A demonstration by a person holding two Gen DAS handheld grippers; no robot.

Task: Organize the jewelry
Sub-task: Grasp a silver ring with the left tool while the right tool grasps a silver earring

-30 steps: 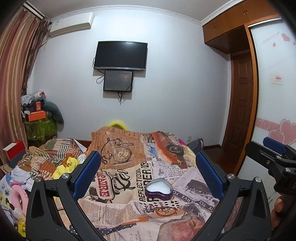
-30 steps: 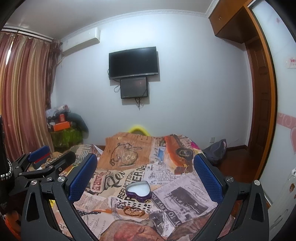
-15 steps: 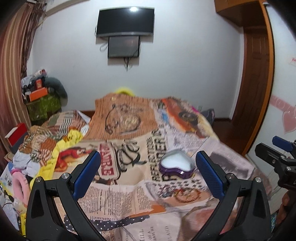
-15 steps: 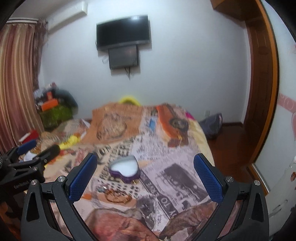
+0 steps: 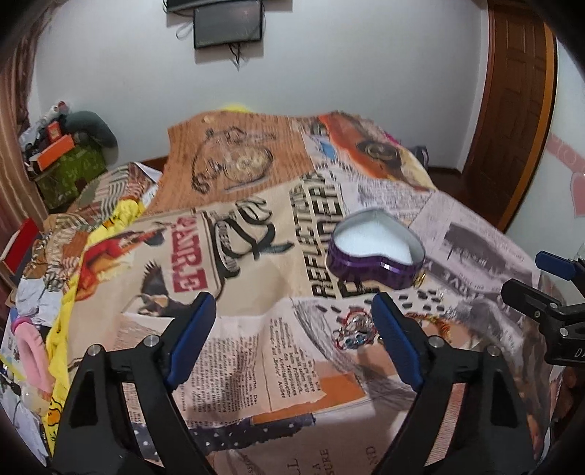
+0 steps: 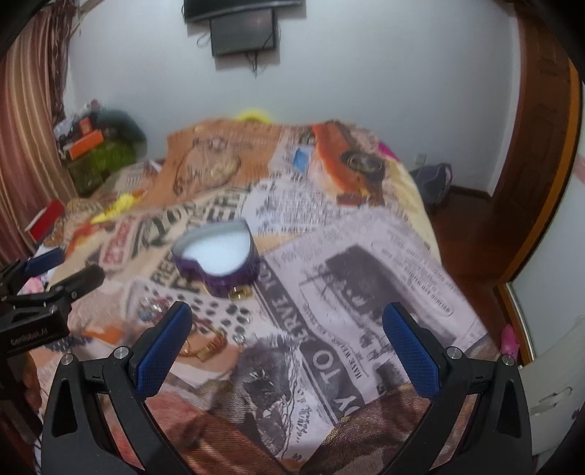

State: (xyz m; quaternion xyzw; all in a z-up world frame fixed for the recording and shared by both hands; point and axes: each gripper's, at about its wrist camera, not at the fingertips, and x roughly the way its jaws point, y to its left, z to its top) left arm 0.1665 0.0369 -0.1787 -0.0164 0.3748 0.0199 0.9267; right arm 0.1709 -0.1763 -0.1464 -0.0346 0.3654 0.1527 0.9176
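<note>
Newsprint bedspread, heart-shaped purple tin lidless, white lining, left claw closing on nothing, right claw released

Home bedroom: bed, wall television

We see each hand-held gripper, left and right, as a black forked frame with triangular cut-outs and silver screw heads, tipped with blue textured pads; pale, partly legible lettering marks the left unit's black body in the right view
</note>
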